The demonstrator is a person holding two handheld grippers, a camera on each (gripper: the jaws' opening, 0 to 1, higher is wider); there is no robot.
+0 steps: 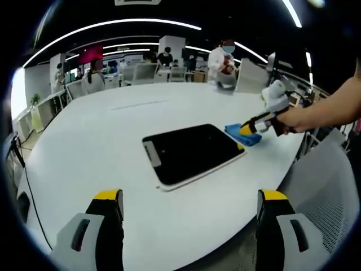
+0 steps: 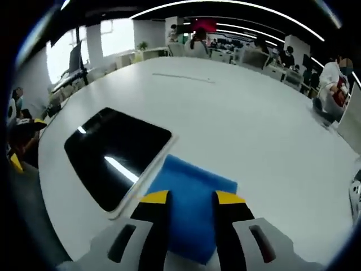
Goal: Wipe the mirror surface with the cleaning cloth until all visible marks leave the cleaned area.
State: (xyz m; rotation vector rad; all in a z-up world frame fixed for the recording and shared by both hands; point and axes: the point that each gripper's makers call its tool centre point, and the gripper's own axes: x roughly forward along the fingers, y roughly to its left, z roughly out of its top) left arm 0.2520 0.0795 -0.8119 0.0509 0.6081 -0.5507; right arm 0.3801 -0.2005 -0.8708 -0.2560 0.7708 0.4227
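Down on the white desk (image 1: 113,141) the mirror (image 1: 190,152) lies flat, dark-faced with a pale frame, near the desk's curved near edge. In the right gripper view the mirror (image 2: 115,155) reflects 1 bright ceiling strip; any marks on its surface are too faint to make out. The blue cleaning cloth (image 2: 189,206) sits at the mirror's corner, touching its frame. The right gripper (image 2: 190,199) has its 2 yellow-tipped jaws close together astride the cloth, whose near end is hidden between and beneath them, so a firm pinch cannot be confirmed. From the left gripper view the right gripper (image 1: 255,125) and a hand (image 1: 293,119) meet the cloth (image 1: 241,134), partly covering it. The left gripper (image 1: 190,197) hovers with its jaws spread wide, holding nothing. Seated people (image 1: 93,79) at the far edge are blurred.
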